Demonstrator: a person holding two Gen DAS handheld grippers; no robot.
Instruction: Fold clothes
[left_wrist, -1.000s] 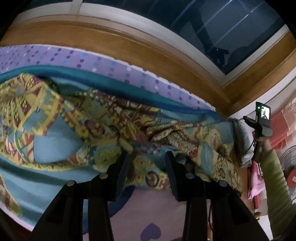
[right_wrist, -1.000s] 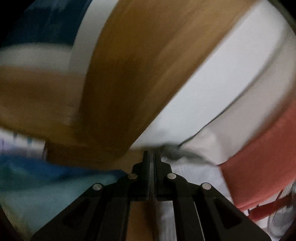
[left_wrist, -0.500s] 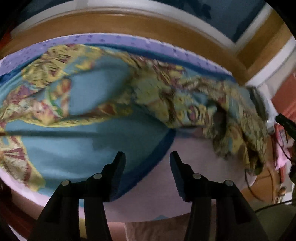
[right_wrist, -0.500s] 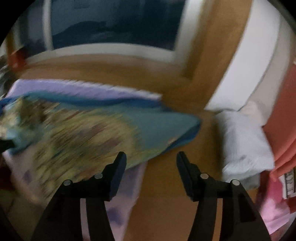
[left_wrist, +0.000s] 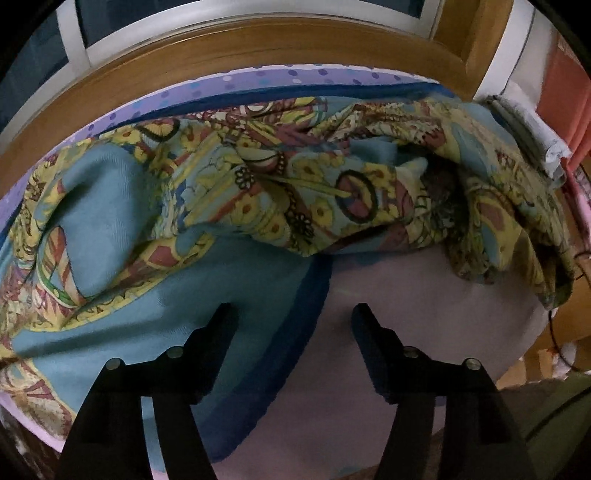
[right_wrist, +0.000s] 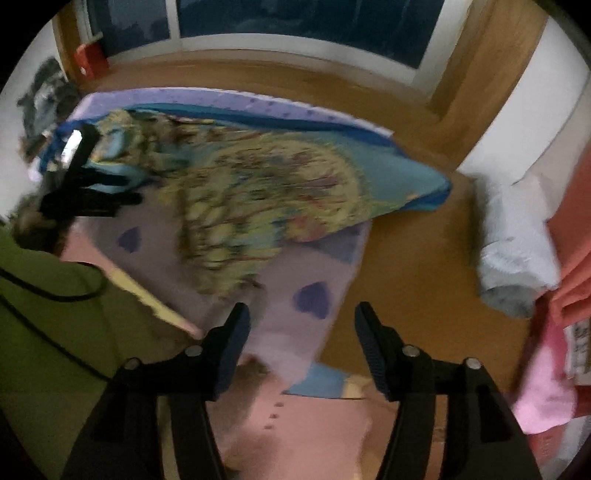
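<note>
Over the bed: we see a lilac sheet (left_wrist: 424, 295) with purple hearts beneath everything, a wooden ledge (left_wrist: 258, 48) behind it.
Cloth: our blue patterned cloth (left_wrist: 258, 184) lies bunched across the sheet's far half, its plain blue edge trailing toward us.
Left gripper (left_wrist: 291, 314): jaws opening, nothing pinched; the cloth's dark blue hem runs under the gap, the bunched part ahead of the fingertips.
Right gripper (right_wrist: 301, 314): jaws opening, nothing between them; it hangs over the sheet's near corner, the cloth (right_wrist: 277, 192) ahead and to the left, apart from it.
Bundle: a pale folded bundle (right_wrist: 513, 240) lies right of the sheet.
</note>
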